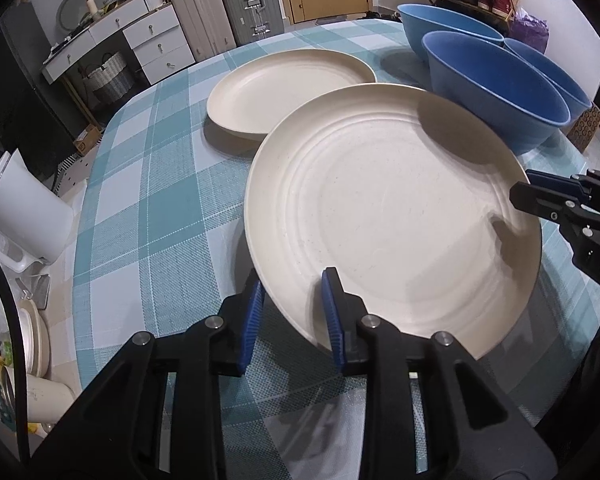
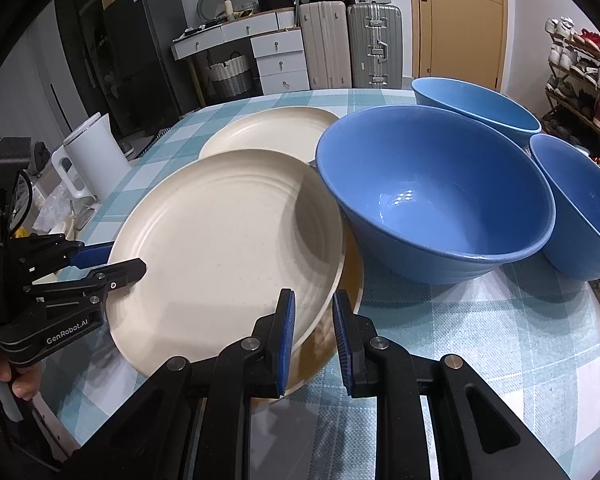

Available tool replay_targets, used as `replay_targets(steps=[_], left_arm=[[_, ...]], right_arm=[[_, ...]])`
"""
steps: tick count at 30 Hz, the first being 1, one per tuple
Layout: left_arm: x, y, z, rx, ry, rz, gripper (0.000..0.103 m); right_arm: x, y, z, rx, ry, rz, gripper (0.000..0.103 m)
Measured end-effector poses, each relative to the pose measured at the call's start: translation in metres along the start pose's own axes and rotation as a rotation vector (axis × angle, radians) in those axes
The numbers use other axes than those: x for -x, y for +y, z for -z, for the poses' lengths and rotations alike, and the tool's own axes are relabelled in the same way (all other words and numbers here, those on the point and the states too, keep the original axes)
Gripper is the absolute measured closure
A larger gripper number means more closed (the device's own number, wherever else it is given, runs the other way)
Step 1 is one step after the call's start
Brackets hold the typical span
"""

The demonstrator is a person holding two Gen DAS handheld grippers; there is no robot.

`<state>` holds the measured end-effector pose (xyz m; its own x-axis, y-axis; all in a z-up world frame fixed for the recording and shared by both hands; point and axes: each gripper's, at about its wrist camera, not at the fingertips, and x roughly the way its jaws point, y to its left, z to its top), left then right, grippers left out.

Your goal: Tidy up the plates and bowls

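Left wrist view: the left gripper (image 1: 292,312) has its blue-padded fingers (image 1: 334,320) set astride the near rim of a large cream round plate with moulded rings (image 1: 388,216), one finger above the rim and one below, with a gap left between the pads, so whether they pinch the rim I cannot tell. The plate is tilted, its far edge overlapping a second cream round plate (image 1: 284,88) lying flat on the bench covered in a teal-and-white checked cloth (image 1: 148,200). Beyond and to the right of this gripper stand three blue round bowls; the nearest blue bowl (image 1: 496,88) is just beside the tilted plate's far edge, and the other two (image 1: 440,28) sit further off.

In the right wrist view, the right gripper (image 2: 314,340) straddles the plate's opposite rim, pads partly apart, one over the cream face and one outside the edge; a firm grip is not evident. A brown surface shows under that rim. A white jug-shaped kettle (image 2: 92,152) stands off the bench's left edge.
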<state>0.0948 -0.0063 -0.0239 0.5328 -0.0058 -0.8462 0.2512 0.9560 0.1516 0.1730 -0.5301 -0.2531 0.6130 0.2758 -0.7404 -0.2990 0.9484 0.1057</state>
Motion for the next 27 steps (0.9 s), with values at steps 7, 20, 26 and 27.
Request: replay_targets(steps=[7,20,26,27], left_arm=[[-0.005,-0.005,0.002,-0.019,0.016,-0.003,0.076],[-0.012,-0.015,0.004,-0.049,0.03,-0.012,0.075],[-0.013,-0.012,0.004,-0.04,0.033,0.0,0.073],[-0.013,-0.011,0.004,-0.037,0.033,0.003,0.073]], right_arm=[[-0.003,0.001,0.002,0.008,0.011,0.022,0.083],[-0.005,-0.002,0.003,0.005,0.008,0.04,0.082],[-0.003,-0.002,0.001,0.011,0.008,0.038,0.082],[-0.003,-0.002,0.001,0.01,0.007,0.039,0.082]])
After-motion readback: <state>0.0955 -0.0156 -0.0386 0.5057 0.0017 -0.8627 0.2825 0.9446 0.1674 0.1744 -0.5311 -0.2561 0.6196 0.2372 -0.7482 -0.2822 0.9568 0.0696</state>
